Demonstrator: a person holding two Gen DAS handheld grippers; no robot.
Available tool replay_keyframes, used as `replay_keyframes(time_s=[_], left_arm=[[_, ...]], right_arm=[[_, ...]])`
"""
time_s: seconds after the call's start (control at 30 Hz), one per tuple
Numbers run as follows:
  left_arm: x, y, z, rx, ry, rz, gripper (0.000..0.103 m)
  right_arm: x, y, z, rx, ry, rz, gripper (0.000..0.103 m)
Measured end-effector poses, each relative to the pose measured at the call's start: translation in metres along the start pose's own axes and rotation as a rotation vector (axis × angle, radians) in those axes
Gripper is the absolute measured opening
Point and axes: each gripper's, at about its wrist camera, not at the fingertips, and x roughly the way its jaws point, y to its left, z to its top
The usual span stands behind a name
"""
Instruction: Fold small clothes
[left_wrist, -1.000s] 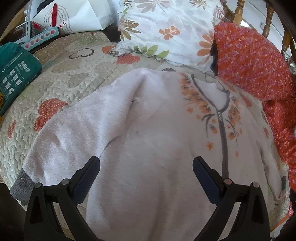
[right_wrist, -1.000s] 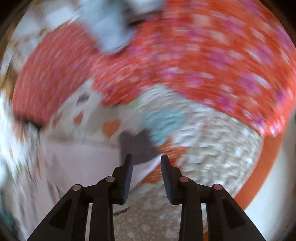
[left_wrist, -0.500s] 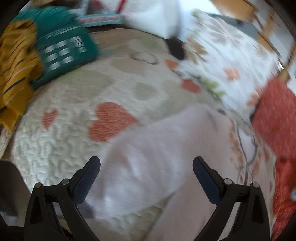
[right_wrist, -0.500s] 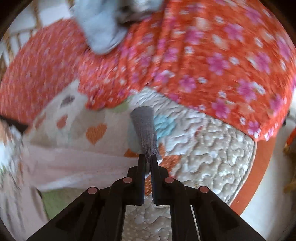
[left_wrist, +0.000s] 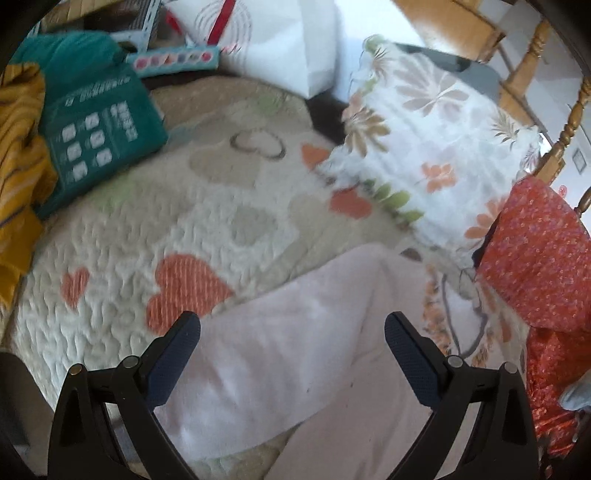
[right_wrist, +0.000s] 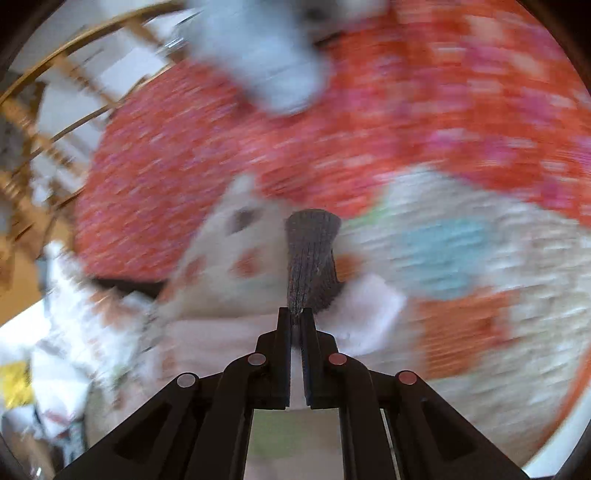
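Note:
A small pale pink zip top (left_wrist: 314, 369) lies on a quilted bedspread (left_wrist: 155, 240), one sleeve stretched toward the lower left. My left gripper (left_wrist: 291, 332) is open and empty, hovering over that sleeve. My right gripper (right_wrist: 295, 317) is shut on the grey ribbed cuff (right_wrist: 312, 254) of the other sleeve and lifts it off the quilt (right_wrist: 498, 258); the pink sleeve (right_wrist: 369, 306) hangs below it. The right wrist view is blurred by motion.
A floral pillow (left_wrist: 436, 147) and a red flowered cloth (left_wrist: 539, 258) lie at the right. A teal package (left_wrist: 96, 122) and a mustard garment (left_wrist: 18, 158) lie at the left. Wooden chair posts (left_wrist: 565, 125) stand behind. A pale blue garment (right_wrist: 266, 59) lies on the red cloth (right_wrist: 424, 110).
My right gripper closed on the grey cuff and raised it, swinging left. My left gripper swung left from the top's body to over its sleeve, staying open.

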Motion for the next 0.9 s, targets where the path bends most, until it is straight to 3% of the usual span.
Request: replay_keyframes(time_s=[0.13, 0.23, 0.33, 0.47, 0.6, 0.7, 0.8, 0.9], left_arm=[[-0.005, 0.013, 0.012, -0.017, -0.012, -0.006, 0.1], [-0.013, 0.034, 0.024, -0.058, -0.032, 0.014, 0.1], [-0.02, 0.059, 0.033, -0.127, -0.046, 0.015, 0.1], [-0.026, 0.086, 0.043, -0.197, -0.074, 0.041, 0.1], [-0.029, 0.101, 0.047, -0.233, -0.076, 0.028, 0.1], [-0.032, 0.106, 0.049, -0.245, -0.08, 0.026, 0.1], [-0.035, 0.11, 0.051, -0.26, -0.093, 0.032, 0.1], [-0.034, 0.111, 0.05, -0.272, -0.092, 0.037, 0.1]], right_arm=[[0.046, 0.111, -0.032, -0.149, 0.124, 0.177, 0.005], [0.091, 0.202, -0.082, -0.243, 0.266, 0.314, 0.005], [0.131, 0.27, -0.136, -0.323, 0.385, 0.381, 0.005], [0.184, 0.334, -0.215, -0.444, 0.519, 0.38, 0.005], [0.224, 0.36, -0.277, -0.563, 0.591, 0.301, 0.006], [0.253, 0.367, -0.319, -0.659, 0.697, 0.253, 0.011], [0.253, 0.36, -0.332, -0.676, 0.761, 0.282, 0.014], [0.236, 0.362, -0.318, -0.696, 0.708, 0.323, 0.017]])
